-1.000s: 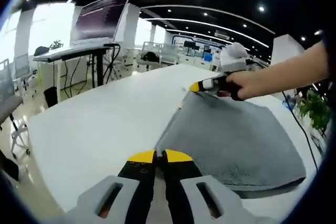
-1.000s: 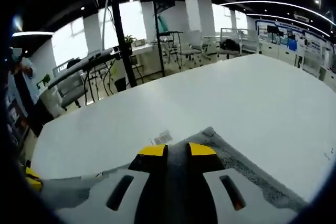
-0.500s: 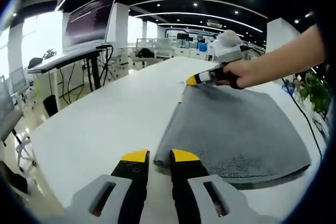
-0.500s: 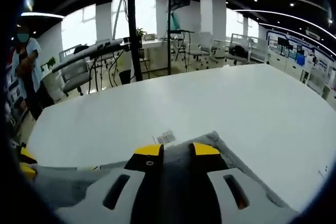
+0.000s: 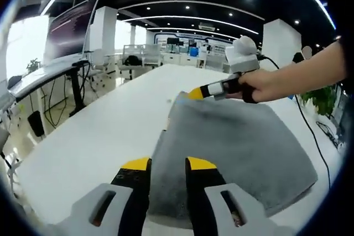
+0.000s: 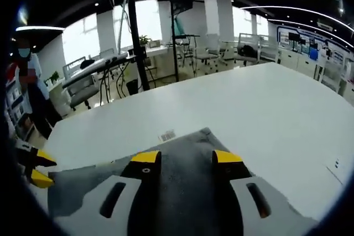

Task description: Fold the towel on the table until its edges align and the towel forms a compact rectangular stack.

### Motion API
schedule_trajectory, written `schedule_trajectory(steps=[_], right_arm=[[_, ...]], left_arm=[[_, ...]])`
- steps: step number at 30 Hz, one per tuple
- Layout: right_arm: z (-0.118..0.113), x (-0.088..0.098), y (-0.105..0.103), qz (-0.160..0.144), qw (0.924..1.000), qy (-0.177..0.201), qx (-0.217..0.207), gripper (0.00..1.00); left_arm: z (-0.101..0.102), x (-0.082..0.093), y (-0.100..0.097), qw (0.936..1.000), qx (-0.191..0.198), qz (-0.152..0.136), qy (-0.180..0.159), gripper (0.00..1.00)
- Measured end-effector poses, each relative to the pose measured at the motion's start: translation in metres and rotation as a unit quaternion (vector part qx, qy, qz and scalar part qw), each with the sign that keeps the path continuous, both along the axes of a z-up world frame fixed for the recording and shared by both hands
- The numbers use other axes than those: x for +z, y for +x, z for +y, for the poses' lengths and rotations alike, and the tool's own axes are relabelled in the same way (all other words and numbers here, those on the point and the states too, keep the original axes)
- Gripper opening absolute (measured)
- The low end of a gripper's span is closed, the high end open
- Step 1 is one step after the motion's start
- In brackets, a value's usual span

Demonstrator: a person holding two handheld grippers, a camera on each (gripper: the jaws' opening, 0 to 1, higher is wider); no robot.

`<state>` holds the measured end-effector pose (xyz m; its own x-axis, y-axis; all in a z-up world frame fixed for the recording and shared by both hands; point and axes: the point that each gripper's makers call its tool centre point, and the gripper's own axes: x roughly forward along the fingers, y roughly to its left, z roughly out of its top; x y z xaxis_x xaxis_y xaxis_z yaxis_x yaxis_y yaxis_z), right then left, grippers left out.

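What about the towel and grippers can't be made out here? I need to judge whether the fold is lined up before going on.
- Towel near edge, left gripper view: hidden behind the left gripper.
- Towel's near part, right gripper view: covered by the right gripper; only one corner is visible.
- Small tag beside that corner: print too small to read.
- Layer alignment: folded edges too blurred to compare.

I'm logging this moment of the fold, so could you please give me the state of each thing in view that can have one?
Grey terry towel: folded, lying flat on the white table, small label showing at one corner.
Left gripper: open, jaws over the towel's near edge.
Right gripper: open, jaws over a towel corner.
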<state>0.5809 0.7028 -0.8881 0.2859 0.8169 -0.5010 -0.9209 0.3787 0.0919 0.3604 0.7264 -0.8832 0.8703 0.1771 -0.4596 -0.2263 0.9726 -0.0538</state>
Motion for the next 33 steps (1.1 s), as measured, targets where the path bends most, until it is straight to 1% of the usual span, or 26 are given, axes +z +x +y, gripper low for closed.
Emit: schedule_trajectory(steps=[1, 3, 4, 6, 7, 9, 11, 14, 15, 16, 18, 19, 23, 27, 31, 33], right_arm=[[-0.004, 0.000, 0.002, 0.001, 1.0000, -0.001, -0.003, 0.38], [-0.020, 0.001, 0.003, 0.007, 0.9999, -0.003, -0.015, 0.41], [-0.029, 0.000, 0.006, 0.012, 0.9996, -0.001, -0.025, 0.42], [-0.038, -0.001, 0.011, 0.016, 0.9994, -0.002, -0.032, 0.43], [-0.049, 0.000, 0.012, 0.015, 0.9991, -0.002, -0.040, 0.43], [-0.064, 0.000, 0.015, 0.017, 0.9986, -0.004, -0.050, 0.43], [-0.072, 0.000, 0.015, 0.019, 0.9981, -0.006, -0.058, 0.43], [-0.095, -0.001, 0.018, 0.022, 0.9970, -0.008, -0.074, 0.43], [-0.103, 0.000, 0.016, 0.017, 0.9964, -0.010, -0.082, 0.43], [-0.109, -0.001, 0.016, 0.010, 0.9963, -0.016, -0.084, 0.42], [-0.120, -0.005, 0.017, 0.016, 0.9955, -0.022, -0.091, 0.42], [-0.126, -0.010, 0.021, 0.021, 0.9946, -0.024, -0.099, 0.42], [-0.148, -0.001, 0.018, 0.014, 0.9923, -0.027, -0.120, 0.42], [-0.172, 0.006, 0.023, 0.009, 0.9891, -0.026, -0.144, 0.42], [-0.196, 0.009, 0.024, 0.006, 0.9854, -0.025, -0.168, 0.41], [-0.207, 0.007, 0.026, 0.007, 0.9834, -0.031, -0.179, 0.41]], left_arm=[[0.000, 0.001, 0.003, 1.0000, -0.005, -0.001, 0.001, 0.28], [0.002, 0.000, 0.009, 0.9999, -0.013, 0.000, 0.001, 0.29], [-0.001, 0.000, 0.014, 0.9998, -0.018, 0.001, 0.001, 0.29], [0.002, -0.002, 0.017, 0.9997, -0.023, 0.004, 0.000, 0.30], [0.003, -0.004, 0.019, 0.9996, -0.026, 0.007, 0.001, 0.30], [0.003, -0.005, 0.022, 0.9992, -0.037, 0.015, 0.007, 0.30], [0.006, -0.006, 0.026, 0.9986, -0.046, 0.021, 0.014, 0.30], [0.007, -0.005, 0.034, 0.9979, -0.054, 0.028, 0.022, 0.30], [0.008, -0.005, 0.036, 0.9977, -0.056, 0.028, 0.024, 0.30], [0.009, -0.005, 0.038, 0.9976, -0.057, 0.029, 0.025, 0.30], [0.013, -0.006, 0.043, 0.9972, -0.060, 0.032, 0.030, 0.30], [0.014, -0.007, 0.045, 0.9969, -0.062, 0.035, 0.033, 0.30], [0.018, -0.011, 0.051, 0.9962, -0.066, 0.042, 0.038, 0.29], [0.020, -0.018, 0.057, 0.9950, -0.075, 0.052, 0.040, 0.29], [0.017, -0.019, 0.065, 0.9939, -0.084, 0.058, 0.042, 0.28], [0.018, -0.022, 0.067, 0.9932, -0.088, 0.063, 0.043, 0.27]])
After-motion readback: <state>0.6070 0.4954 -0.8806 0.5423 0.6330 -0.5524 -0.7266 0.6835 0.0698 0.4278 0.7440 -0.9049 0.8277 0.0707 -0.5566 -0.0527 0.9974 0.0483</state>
